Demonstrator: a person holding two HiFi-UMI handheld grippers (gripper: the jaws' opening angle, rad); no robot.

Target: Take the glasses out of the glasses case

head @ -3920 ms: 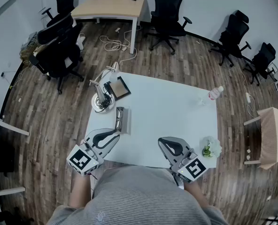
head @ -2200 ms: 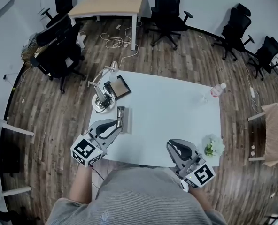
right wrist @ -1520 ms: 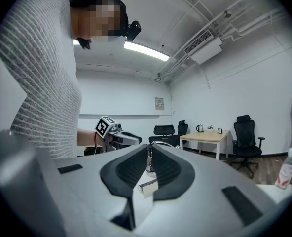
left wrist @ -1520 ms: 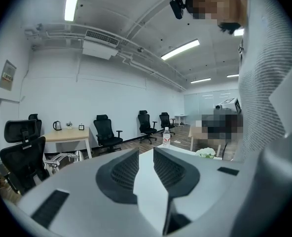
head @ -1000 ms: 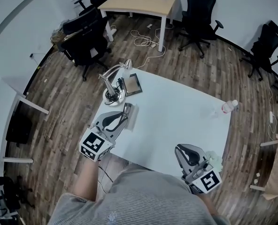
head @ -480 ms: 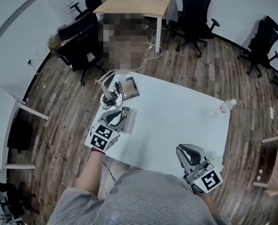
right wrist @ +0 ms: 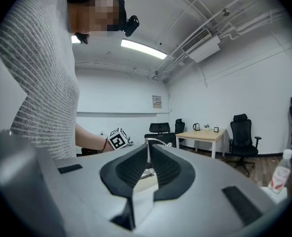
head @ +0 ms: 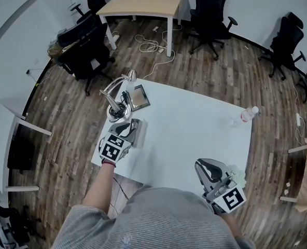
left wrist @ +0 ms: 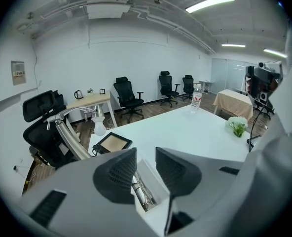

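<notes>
The left claw (left wrist: pixel 146 157) has its two dark ribbed jaws apart, set over the near end of a long white glasses case (left wrist: pixel 155 181) that lies open on the white tabletop (head: pixel 190 134). Whether the jaws touch the case cannot be told. Inside the case, thin metal-framed glasses (left wrist: pixel 140 191) lie lengthwise, showing in the gap between the jaws.

From the head view the left claw (head: pixel 125 130) and the case (head: pixel 138 133) sit just on the person's side of a silver desk lamp (head: pixel 113 100), close to its round base. On the far side of the lamp, just beside it, lies a dark-framed flat panel with a tan face (head: pixel 138 96).

The right claw (right wrist: pixel 150 154) has its jaws drawn together, only a thin slit between them, through which the lamp (right wrist: pixel 147 157) shows far off. It (head: pixel 203 166) hangs well apart from the lamp, at the tabletop's near edge, next to a small bunch of white flowers (head: pixel 237 175). A clear plastic bottle with a red cap (head: pixel 247 113) stands across the tabletop from the lamp.
</notes>
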